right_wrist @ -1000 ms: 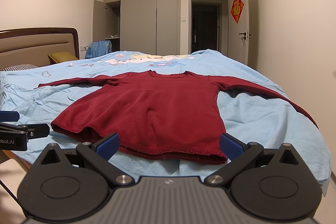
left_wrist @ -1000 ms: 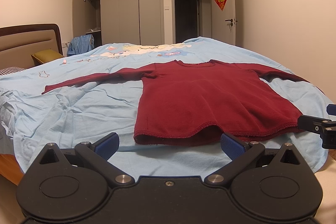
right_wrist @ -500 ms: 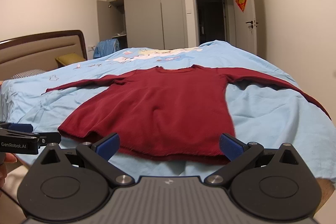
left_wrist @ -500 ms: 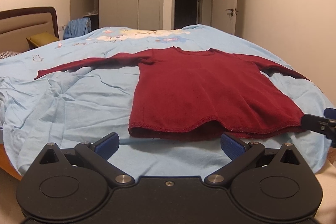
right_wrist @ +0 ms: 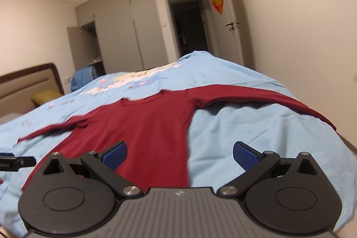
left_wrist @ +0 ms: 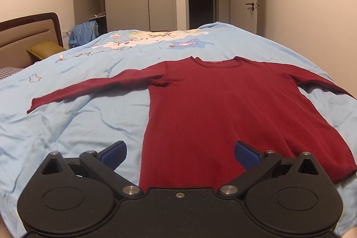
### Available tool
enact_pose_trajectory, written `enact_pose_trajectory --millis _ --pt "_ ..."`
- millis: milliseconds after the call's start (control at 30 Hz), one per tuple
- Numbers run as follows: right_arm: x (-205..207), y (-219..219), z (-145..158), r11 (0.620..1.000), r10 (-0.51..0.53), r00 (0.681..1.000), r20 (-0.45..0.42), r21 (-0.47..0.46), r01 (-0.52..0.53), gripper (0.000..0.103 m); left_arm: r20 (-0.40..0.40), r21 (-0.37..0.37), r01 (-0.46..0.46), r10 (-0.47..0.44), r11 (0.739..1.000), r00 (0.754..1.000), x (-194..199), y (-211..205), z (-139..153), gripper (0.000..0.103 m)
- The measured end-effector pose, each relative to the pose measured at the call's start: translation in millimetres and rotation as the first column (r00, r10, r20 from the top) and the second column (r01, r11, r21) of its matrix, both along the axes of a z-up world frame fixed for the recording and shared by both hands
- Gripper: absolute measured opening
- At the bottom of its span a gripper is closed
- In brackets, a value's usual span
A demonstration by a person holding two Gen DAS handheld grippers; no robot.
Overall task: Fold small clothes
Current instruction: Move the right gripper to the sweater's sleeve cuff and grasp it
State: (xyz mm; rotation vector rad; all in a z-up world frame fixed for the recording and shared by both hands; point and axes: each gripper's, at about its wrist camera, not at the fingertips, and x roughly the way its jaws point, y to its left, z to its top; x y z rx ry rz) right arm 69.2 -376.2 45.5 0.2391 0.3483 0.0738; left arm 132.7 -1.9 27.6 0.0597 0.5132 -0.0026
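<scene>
From our left wrist camera, a dark red long-sleeved sweater (left_wrist: 223, 108) lies flat, sleeves spread, on a light blue bedsheet (left_wrist: 73, 126). Our left gripper (left_wrist: 180, 152) hangs over its left hem, fingers spread wide, holding nothing.

From our right wrist camera, blurred, our right gripper (right_wrist: 179, 152) is likewise open and empty, straddling the sweater's right side edge. The knit looks soft, light and floppy; we judge hem corners and shoulders the best holds.
</scene>
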Motion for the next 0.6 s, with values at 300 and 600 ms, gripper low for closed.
enact_pose_trajectory --millis 300,600 --pt "75.4 -69.0 -11.0 0.986 -0.104 0.99 -0.097 0.124 0.115 0.103 0.0 0.025 0.015 -0.015 1.0 1.0 91.4 -22.3 2.6 0.102" --pt "131.3 -160.0 -33.9 0.881 -0.315 0.934 -0.171 0.314 0.354 0.103 -0.021 0.007 0.034 -0.034 0.999 0.999 158.9 -37.2 -17.4 0.102"
